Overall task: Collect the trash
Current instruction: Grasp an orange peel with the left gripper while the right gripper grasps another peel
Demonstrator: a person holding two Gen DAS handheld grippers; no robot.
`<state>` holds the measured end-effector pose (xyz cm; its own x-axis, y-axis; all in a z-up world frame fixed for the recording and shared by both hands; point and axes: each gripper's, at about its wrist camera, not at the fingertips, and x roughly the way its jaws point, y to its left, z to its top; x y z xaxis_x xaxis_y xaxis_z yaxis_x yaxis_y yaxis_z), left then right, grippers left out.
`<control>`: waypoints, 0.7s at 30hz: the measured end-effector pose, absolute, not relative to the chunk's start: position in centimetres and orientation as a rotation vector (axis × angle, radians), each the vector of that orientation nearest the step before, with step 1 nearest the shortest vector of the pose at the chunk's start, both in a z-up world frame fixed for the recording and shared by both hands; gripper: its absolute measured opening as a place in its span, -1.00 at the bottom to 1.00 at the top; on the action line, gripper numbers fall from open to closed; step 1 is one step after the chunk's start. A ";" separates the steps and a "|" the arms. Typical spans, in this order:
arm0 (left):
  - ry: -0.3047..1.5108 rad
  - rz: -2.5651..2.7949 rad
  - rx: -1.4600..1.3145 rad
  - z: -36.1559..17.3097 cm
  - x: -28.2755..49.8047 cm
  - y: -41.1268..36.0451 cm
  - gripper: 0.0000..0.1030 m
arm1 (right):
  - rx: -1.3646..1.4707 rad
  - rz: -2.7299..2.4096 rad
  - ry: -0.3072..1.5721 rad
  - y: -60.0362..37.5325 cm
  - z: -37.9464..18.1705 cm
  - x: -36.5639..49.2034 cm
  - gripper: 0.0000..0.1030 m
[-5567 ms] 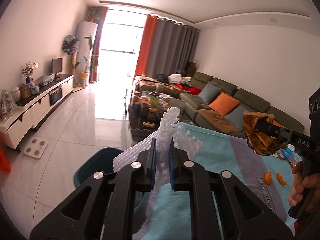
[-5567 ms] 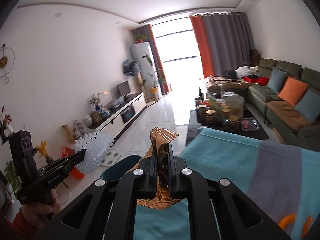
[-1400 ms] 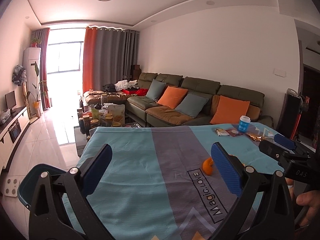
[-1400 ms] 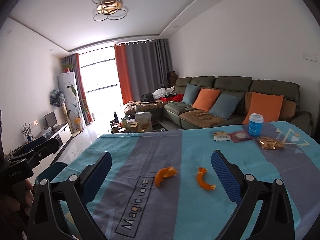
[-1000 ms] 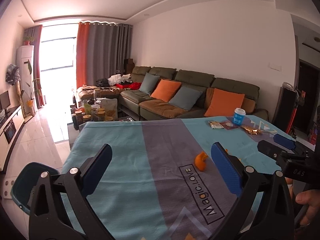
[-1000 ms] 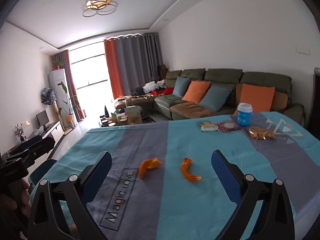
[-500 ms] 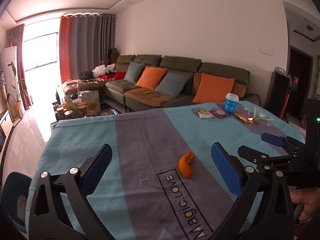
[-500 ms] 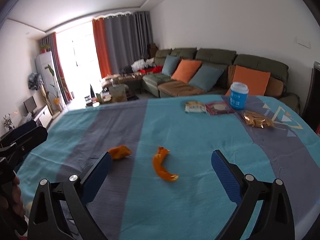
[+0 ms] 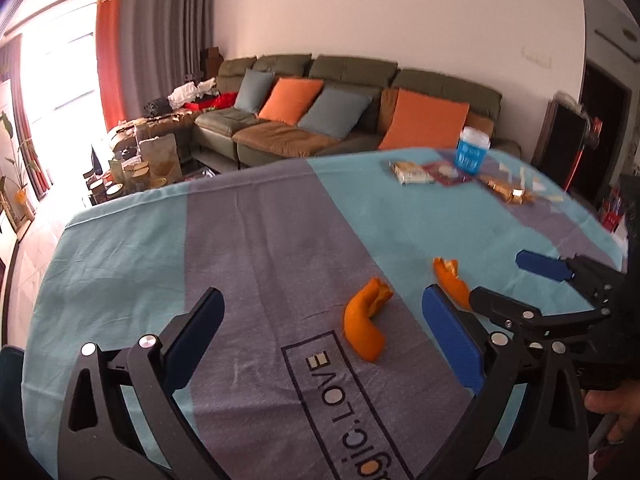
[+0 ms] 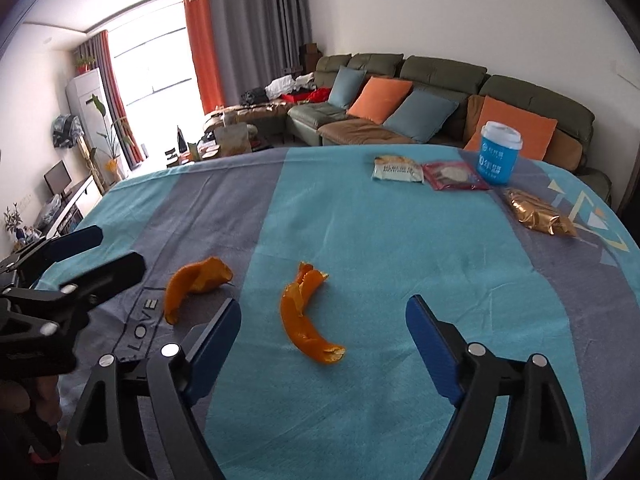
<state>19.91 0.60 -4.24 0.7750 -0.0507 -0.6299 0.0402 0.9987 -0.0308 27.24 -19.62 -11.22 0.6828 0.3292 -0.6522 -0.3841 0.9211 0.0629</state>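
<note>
Two orange peels lie on the teal and grey tablecloth. The left peel [image 9: 364, 326] [image 10: 192, 284] lies by the printed "LOVE" box, just ahead of my open, empty left gripper [image 9: 322, 332]. The right peel [image 10: 306, 320] [image 9: 450, 278] lies just ahead of my open, empty right gripper [image 10: 322, 330]. Further back stand a blue cup [image 10: 498, 152], a pale snack packet [image 10: 396, 170], a red packet [image 10: 454, 176] and a gold wrapper [image 10: 538, 212]. The right gripper [image 9: 532, 280] also shows in the left wrist view, and the left gripper [image 10: 76, 252] in the right wrist view.
The tablecloth [image 10: 380, 240] drapes over a table's rounded far edge. Beyond it are a green sofa [image 10: 420, 92] with orange and blue cushions, a cluttered coffee table [image 9: 140, 168] and a tiled floor. A dark teal bin rim [image 9: 8, 364] shows at the far left.
Both grippers let go of the foam net and gold wrapper, opened, and swung from the bin to the table. In the last second both moved down and closer to the orange peels.
</note>
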 end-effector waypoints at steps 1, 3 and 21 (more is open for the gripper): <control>0.694 -0.050 -0.013 -4.5 20.1 0.5 0.89 | -0.083 0.404 0.720 -19.6 -11.3 27.4 0.54; 0.730 -0.041 0.002 -5.3 21.0 0.3 0.89 | -0.091 0.411 0.737 -19.4 -11.5 27.6 0.46; 0.900 -0.061 -0.016 -9.0 24.5 -0.1 -0.01 | -0.152 0.438 0.836 -18.5 -13.0 28.3 -0.39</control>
<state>24.53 -0.06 -9.01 0.6199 -0.0596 -0.7824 0.0462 0.9982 -0.0394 28.26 -18.55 -13.00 0.5875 0.3158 -0.7450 -0.4335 0.9003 0.0397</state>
